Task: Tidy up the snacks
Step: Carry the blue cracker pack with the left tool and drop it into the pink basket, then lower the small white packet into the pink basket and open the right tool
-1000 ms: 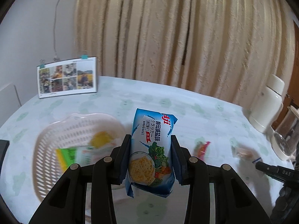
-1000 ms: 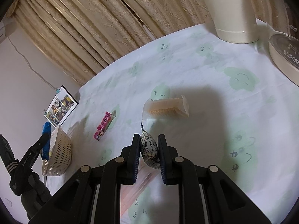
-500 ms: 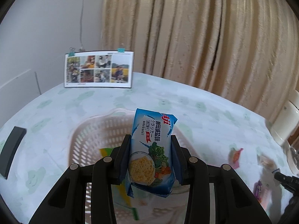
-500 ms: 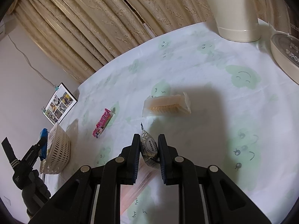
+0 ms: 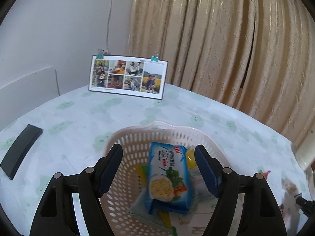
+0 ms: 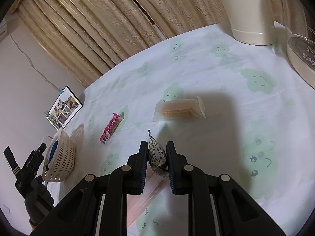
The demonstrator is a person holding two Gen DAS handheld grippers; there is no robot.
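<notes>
A blue cracker pack point(image 5: 168, 175) lies inside the white perforated basket point(image 5: 126, 151), on top of green and yellow packets. My left gripper point(image 5: 158, 167) hangs open above the basket, its blue pads wide apart and clear of the pack. My right gripper point(image 6: 157, 155) is shut on a small white patterned snack pouch point(image 6: 157, 154) above the tablecloth. A pink snack bar point(image 6: 110, 127) and a clear pack of wafers point(image 6: 179, 110) lie on the table ahead of it. The basket point(image 6: 61, 157) and the gloved hand holding the left gripper point(image 6: 33, 169) show at the far left.
A photo card point(image 5: 128, 76) stands against the wall behind the basket. A black flat object point(image 5: 20, 151) lies at the left. A cream jug point(image 6: 252, 15) and a clear-lidded appliance point(image 6: 303, 55) stand at the right. A pinkish wrapper point(image 6: 145, 192) lies under the right gripper. Curtains back the table.
My left gripper opened over the basket and the blue cracker pack dropped into it. The right gripper keeps its hold on the pouch and has barely moved.
</notes>
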